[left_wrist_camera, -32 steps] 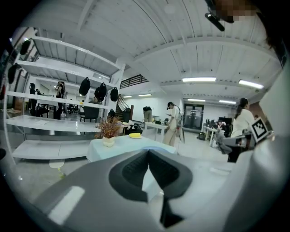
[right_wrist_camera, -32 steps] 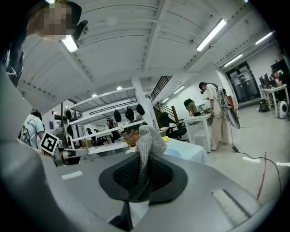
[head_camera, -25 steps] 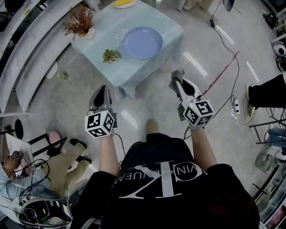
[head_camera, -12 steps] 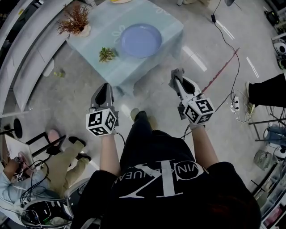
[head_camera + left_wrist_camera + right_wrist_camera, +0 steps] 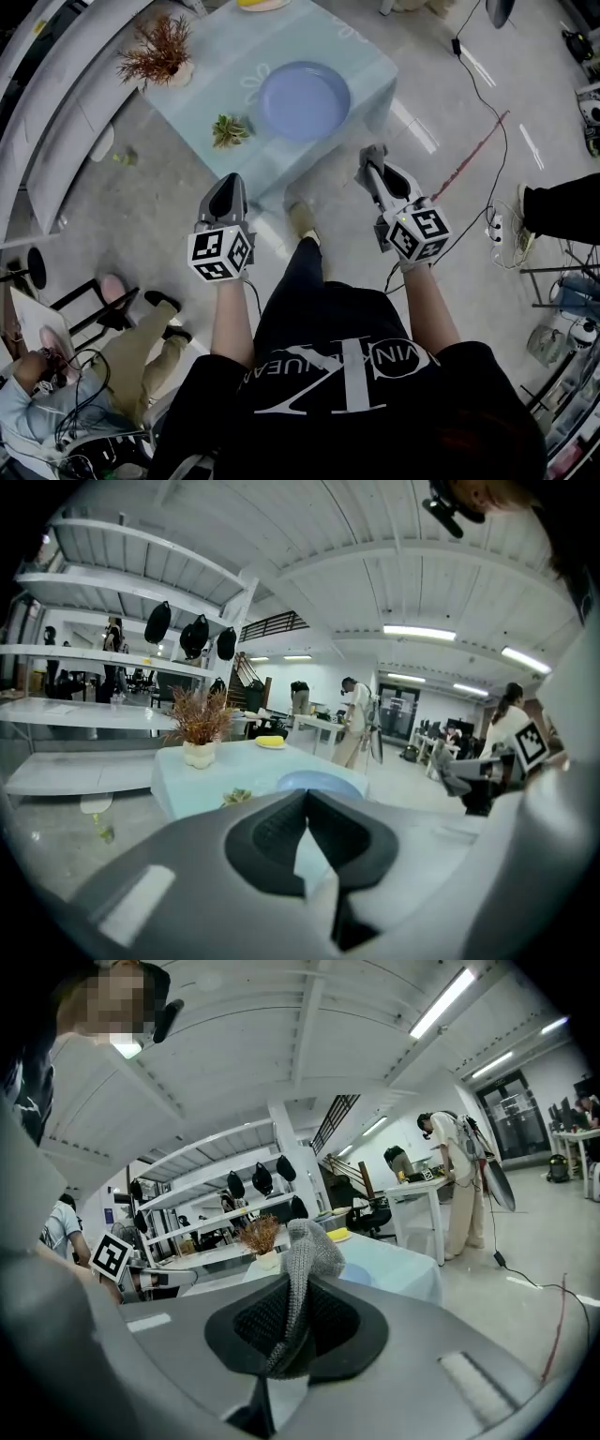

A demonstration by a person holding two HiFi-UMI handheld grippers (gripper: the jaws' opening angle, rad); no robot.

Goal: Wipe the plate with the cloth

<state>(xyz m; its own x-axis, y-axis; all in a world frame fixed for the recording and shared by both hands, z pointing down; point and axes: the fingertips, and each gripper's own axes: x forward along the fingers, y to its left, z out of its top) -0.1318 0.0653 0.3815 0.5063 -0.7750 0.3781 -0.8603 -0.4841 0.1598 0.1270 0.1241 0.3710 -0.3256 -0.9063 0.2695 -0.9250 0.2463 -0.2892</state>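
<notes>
From where I stand, the right tongs [image 5: 373, 167] are clamped on the grey cloth [image 5: 306, 1249], with a knitted tuft poking out past their tips. It looks soft, light and limp, the kind of thing that flops and bunches rather than holding a shape, so I'd guess the wiping has to be done with that loose tuft pressed flat. The grip sits low on the bunch, which seems about right. The left tongs [image 5: 227, 180] are pressed together with nothing between them. The plate [image 5: 304, 99] sits on the table [image 5: 234, 67], a shallow pale-blue dish that looks stiff and smooth. It could well skate on the tablecloth under a push, so the free tongs might steady its rim (only my guess). It lies ahead of both tongs and between their lines, somewhat nearer the right pair but well apart from either. Both pairs hang over the floor, short of the table's near edge. A small green plant [image 5: 230, 130] sits just beside the plate.
</notes>
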